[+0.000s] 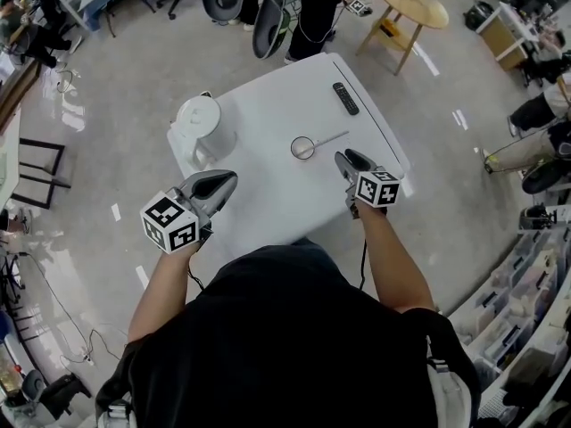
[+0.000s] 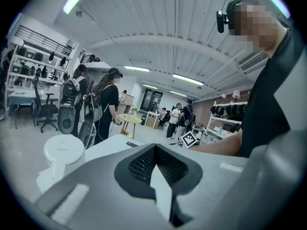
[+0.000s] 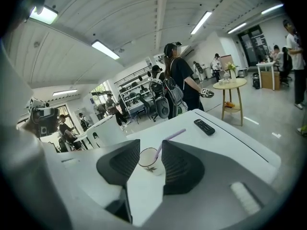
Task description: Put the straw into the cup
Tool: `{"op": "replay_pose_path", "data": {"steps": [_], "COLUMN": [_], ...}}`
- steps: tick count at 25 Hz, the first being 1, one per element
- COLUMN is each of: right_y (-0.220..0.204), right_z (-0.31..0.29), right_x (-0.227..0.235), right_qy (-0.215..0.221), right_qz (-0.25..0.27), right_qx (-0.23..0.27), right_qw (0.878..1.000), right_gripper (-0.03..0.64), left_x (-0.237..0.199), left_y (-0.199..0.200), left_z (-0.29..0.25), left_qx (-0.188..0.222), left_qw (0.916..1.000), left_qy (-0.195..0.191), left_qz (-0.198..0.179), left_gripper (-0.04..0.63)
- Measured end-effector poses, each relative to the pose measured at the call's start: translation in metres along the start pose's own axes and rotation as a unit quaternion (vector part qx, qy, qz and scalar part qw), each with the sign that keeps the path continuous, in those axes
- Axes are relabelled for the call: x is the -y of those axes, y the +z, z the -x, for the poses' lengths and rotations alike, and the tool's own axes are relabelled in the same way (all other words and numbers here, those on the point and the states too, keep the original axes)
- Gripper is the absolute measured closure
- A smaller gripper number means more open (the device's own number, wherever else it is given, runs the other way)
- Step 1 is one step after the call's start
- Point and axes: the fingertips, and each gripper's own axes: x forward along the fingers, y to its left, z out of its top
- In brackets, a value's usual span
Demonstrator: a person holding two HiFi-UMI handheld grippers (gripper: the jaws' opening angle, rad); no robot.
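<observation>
A clear cup [image 1: 303, 148] stands on the white table [image 1: 268, 199] with a pale purple straw [image 1: 332, 138] in it, leaning out to the right. In the right gripper view the cup [image 3: 150, 161] and straw [image 3: 170, 137] show between the jaws, some way ahead. My right gripper [image 1: 348, 159] is open, empty, and just right of the cup without touching it [image 3: 151, 143]. My left gripper [image 1: 225, 183] hovers over the table's near left part; in its own view [image 2: 154, 147] the pads meet with nothing between them.
A white kettle [image 1: 198, 121] stands at the table's left edge, also seen as the kettle [image 2: 63, 152]. A black remote [image 1: 345, 98] lies at the far right. People [image 1: 312, 7] and a round wooden table [image 1: 410, 0] stand beyond the far edge.
</observation>
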Motion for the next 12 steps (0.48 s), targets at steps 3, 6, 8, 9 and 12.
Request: {"op": "replay_pose_path", "data": {"steps": [3,6,8,9,12], "right_y": [0.004,0.006,0.007,0.008,0.011], "right_z": [0.013,0.027,0.037,0.041,0.054], "right_x": [-0.007,-0.016,-0.022,-0.025,-0.037], "right_qy": [-0.003,-0.006,-0.006,-0.007,-0.008], "right_qz": [0.003,0.008,0.01,0.012,0.016], "right_qx": [0.008,0.015,0.02,0.023,0.03], "right_qw": [1.0,1.0,1.0,1.0,0.999], "right_gripper": [0.445,0.446,0.446,0.448,0.449], "left_x": [0.008,0.016,0.019,0.02,0.025], "left_y": [0.002,0.001,0.001,0.001,0.002], "left_z": [0.007,0.017,0.024,0.027,0.036], "left_qx": [0.004,0.006,0.009,0.011,0.014], "left_qw": [1.0,0.9999,0.9998,0.9998,0.9997], "left_qy": [-0.006,-0.009,-0.009,-0.01,-0.013], "left_qz": [-0.006,-0.01,-0.012,-0.013,-0.016], "left_gripper": [0.594,0.594,0.594,0.594,0.594]}}
